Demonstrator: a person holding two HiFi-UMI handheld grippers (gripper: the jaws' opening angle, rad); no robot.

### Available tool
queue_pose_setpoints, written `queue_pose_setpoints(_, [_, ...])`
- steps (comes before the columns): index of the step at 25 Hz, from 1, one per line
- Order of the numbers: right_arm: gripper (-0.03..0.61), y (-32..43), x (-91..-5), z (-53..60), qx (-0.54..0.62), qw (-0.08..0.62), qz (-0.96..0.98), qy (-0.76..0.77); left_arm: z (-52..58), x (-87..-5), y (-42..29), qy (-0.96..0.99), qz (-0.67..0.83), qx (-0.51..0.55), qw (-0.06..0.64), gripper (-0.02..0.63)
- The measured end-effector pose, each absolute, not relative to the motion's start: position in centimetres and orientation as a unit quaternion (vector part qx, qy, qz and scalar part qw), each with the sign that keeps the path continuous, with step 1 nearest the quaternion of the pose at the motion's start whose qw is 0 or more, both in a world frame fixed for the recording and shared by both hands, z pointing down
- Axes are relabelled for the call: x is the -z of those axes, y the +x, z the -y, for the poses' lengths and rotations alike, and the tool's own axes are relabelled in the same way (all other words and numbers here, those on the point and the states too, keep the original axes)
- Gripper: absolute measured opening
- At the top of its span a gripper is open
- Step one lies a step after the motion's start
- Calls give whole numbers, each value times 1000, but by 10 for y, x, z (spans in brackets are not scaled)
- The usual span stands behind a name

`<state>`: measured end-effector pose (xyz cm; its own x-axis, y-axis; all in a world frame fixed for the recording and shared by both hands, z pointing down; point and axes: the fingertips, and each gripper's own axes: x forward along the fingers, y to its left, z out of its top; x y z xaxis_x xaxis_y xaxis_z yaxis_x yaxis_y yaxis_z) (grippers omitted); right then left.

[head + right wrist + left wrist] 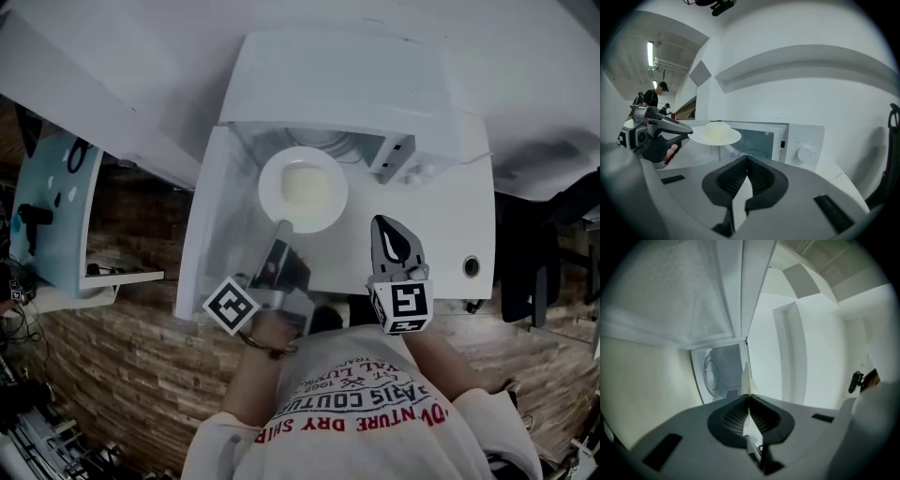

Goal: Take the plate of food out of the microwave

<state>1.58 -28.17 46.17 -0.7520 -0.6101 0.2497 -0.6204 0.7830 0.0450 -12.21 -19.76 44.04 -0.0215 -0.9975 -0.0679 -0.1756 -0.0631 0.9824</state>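
Note:
A white plate (302, 190) with a pale mound of food hangs in front of the open white microwave (337, 84), outside its cavity. My left gripper (283, 228) is shut on the plate's near rim. In the left gripper view the plate (746, 378) shows edge-on between the closed jaws of that gripper (748, 397), with the microwave's turntable (712, 373) behind. My right gripper (384, 223) hovers to the right of the plate, shut and empty. From the right gripper (747, 158) view, the plate (715, 133) floats left of the microwave's control panel (805, 153).
The microwave door (202, 234) swings open to the left, beside my left gripper. The microwave stands on a white table (459, 216). A black chair (539, 253) is at the right and a pale shelf (56, 216) at the left. A person (651, 96) stands far off.

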Motion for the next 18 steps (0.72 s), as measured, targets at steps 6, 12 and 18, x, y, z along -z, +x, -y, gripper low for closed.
queue_pose_setpoints(6, [12, 18, -434, 263, -12, 90, 936, 340, 182, -424, -113, 572, 520, 471, 425, 14])
queue_pose_setpoints(12, [12, 23, -416, 258, 0, 72, 935, 347, 173, -399, -105, 579, 503, 479, 427, 14])
queue_pose_setpoints(18, [12, 22, -405, 257, 8, 66, 938, 340, 173, -392, -103, 581, 496, 482, 428, 14])
